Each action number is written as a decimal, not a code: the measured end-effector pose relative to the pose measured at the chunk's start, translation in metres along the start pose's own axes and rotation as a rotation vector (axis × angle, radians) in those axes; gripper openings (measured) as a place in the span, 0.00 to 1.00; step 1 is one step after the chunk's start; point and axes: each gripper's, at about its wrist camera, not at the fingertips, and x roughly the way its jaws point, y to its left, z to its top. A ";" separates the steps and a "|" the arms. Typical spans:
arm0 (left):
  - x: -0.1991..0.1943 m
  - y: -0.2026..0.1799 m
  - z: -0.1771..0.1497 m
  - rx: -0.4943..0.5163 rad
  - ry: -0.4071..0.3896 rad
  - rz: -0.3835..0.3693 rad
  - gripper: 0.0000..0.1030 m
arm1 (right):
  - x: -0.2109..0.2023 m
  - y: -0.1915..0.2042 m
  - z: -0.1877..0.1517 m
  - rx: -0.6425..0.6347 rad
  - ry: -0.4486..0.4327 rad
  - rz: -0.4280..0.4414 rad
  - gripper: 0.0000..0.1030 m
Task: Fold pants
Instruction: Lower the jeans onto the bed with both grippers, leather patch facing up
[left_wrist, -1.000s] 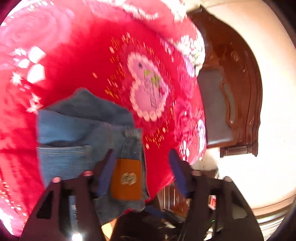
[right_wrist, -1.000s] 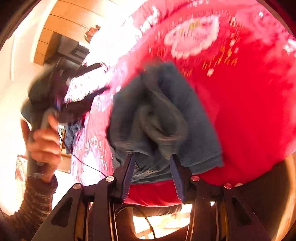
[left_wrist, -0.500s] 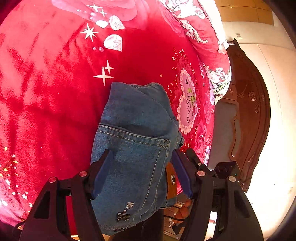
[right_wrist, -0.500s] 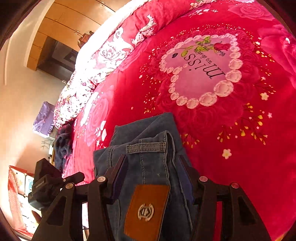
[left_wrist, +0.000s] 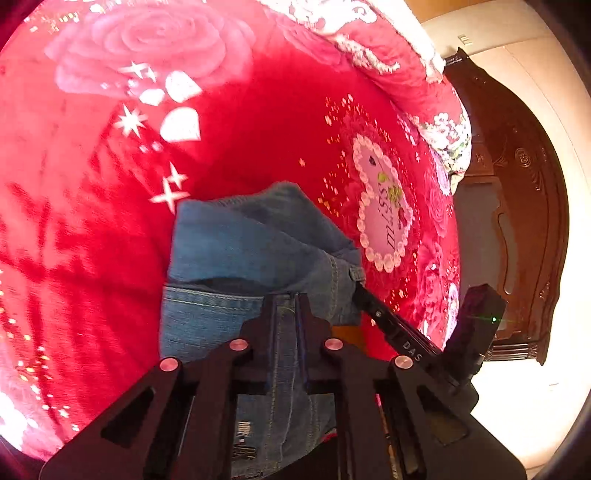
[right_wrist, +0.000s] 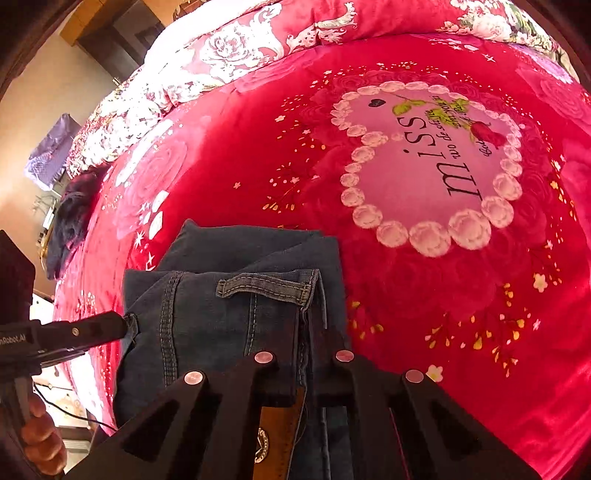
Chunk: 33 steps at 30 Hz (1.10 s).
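Observation:
Blue denim pants (left_wrist: 251, 251) lie folded into a thick bundle on the red bedspread (left_wrist: 74, 221). My left gripper (left_wrist: 288, 302) is shut on the near edge of the bundle by the back pocket. My right gripper (right_wrist: 304, 350) is shut on the waistband side of the same pants (right_wrist: 229, 295), beside the belt loop and above the brown leather patch (right_wrist: 277, 432). In the left wrist view the right gripper's finger (left_wrist: 373, 310) comes in from the right at the waistband. In the right wrist view the left gripper's finger (right_wrist: 88, 330) comes in from the left.
The bedspread carries a pink heart print (right_wrist: 436, 162) to the right of the pants. A floral quilt (right_wrist: 229, 48) is rolled along the far side. A dark wooden headboard (left_wrist: 517, 206) stands at the right. A dark garment (right_wrist: 70, 218) lies at the bed's left edge.
Both grippers were open around the bundle half a second ago; now both have closed on the denim. The pants stay on the bedspread.

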 end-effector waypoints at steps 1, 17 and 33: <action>-0.010 0.005 0.000 0.017 -0.034 0.021 0.14 | -0.003 -0.003 -0.001 0.019 -0.003 0.038 0.09; 0.023 0.060 -0.021 -0.274 0.136 -0.235 0.44 | -0.003 -0.007 -0.003 0.083 -0.007 0.148 0.12; -0.006 0.057 -0.049 -0.194 0.100 -0.122 0.53 | -0.037 -0.027 -0.020 0.132 0.052 0.181 0.44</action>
